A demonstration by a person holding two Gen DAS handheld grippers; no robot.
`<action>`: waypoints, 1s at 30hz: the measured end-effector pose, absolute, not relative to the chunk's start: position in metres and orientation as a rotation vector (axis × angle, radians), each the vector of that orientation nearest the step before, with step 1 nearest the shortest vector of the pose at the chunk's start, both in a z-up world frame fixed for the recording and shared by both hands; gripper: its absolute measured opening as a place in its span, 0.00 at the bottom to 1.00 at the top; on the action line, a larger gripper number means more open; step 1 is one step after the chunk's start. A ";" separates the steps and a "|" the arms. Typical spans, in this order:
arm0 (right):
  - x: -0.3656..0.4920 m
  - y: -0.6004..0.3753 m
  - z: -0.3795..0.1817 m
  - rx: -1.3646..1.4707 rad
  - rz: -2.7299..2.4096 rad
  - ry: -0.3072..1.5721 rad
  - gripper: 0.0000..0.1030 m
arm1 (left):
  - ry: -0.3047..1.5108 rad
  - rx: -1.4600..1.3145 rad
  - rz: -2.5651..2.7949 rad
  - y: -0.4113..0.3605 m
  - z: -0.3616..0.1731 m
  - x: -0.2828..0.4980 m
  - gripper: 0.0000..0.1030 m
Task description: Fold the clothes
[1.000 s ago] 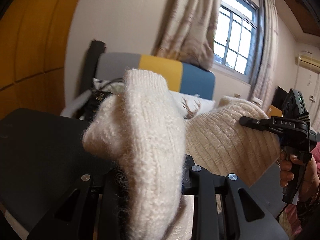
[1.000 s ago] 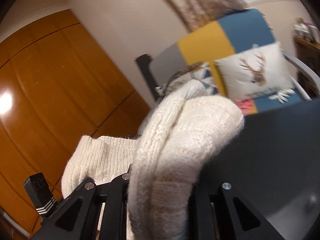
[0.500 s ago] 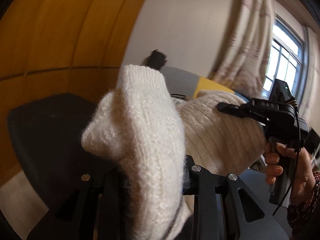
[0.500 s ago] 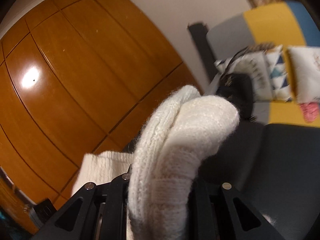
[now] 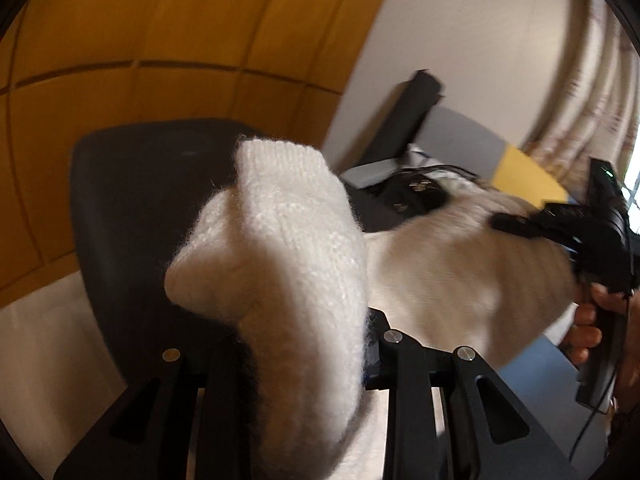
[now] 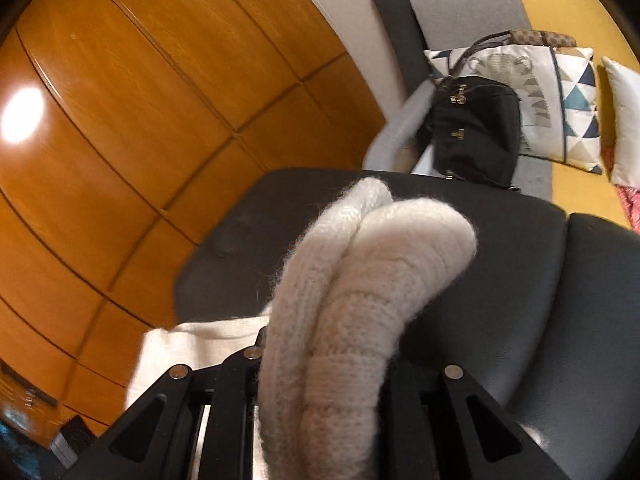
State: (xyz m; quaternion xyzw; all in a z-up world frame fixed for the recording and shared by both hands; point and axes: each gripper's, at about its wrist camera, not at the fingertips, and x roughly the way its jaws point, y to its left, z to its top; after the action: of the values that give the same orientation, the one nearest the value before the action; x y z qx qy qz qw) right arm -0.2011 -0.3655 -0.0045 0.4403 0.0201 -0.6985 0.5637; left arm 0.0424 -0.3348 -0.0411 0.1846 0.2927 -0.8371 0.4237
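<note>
A cream knitted sweater point(image 5: 280, 248) is held in the air by both grippers over a black padded surface point(image 5: 132, 184). My left gripper point(image 5: 296, 360) is shut on a thick bunch of its knit, which bulges up between the jaws. The sweater's body point(image 5: 452, 276) stretches right to my right gripper point(image 5: 504, 222), held by a hand. In the right wrist view my right gripper point(image 6: 332, 364) is shut on a doubled fold of the sweater point(image 6: 368, 280), above the black surface point(image 6: 560, 300).
Orange wooden wall panels point(image 6: 140, 128) stand on the left. A sofa in grey and yellow point(image 6: 480, 4) carries a black handbag point(image 6: 476, 128) and patterned cushions point(image 6: 560, 104). Curtains point(image 5: 600, 80) hang at the right.
Both grippers have swung left and tipped downward with the sweater; the window has left the view, and the black surface and wood panels now fill more of it. Both grips are unchanged.
</note>
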 end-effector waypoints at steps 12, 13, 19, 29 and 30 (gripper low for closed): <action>-0.284 -0.348 -0.084 1.277 -1.800 0.078 0.30 | 0.951 0.581 -1.859 -0.382 -0.114 0.068 0.58; -0.287 -0.336 -0.086 1.296 -1.805 0.038 0.30 | 0.966 0.579 -1.856 -0.382 -0.114 0.072 0.64; -0.325 -0.267 -0.090 1.338 -1.904 -0.234 0.35 | 1.062 0.502 -1.823 -0.375 -0.111 0.099 0.68; -0.244 -0.300 -0.057 0.959 -1.736 0.235 0.26 | 0.782 0.296 -1.876 -0.343 -0.061 0.081 0.68; -0.235 -0.311 -0.061 0.954 -1.716 0.295 0.25 | 0.748 0.332 -1.899 -0.344 -0.059 0.069 0.68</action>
State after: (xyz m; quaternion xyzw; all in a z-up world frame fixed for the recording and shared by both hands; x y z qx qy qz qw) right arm -0.2347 -0.3106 -0.0606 0.4026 0.1243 -0.7238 0.5464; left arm 0.0687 -0.3435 -0.0586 0.1380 0.3109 -0.7890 0.5116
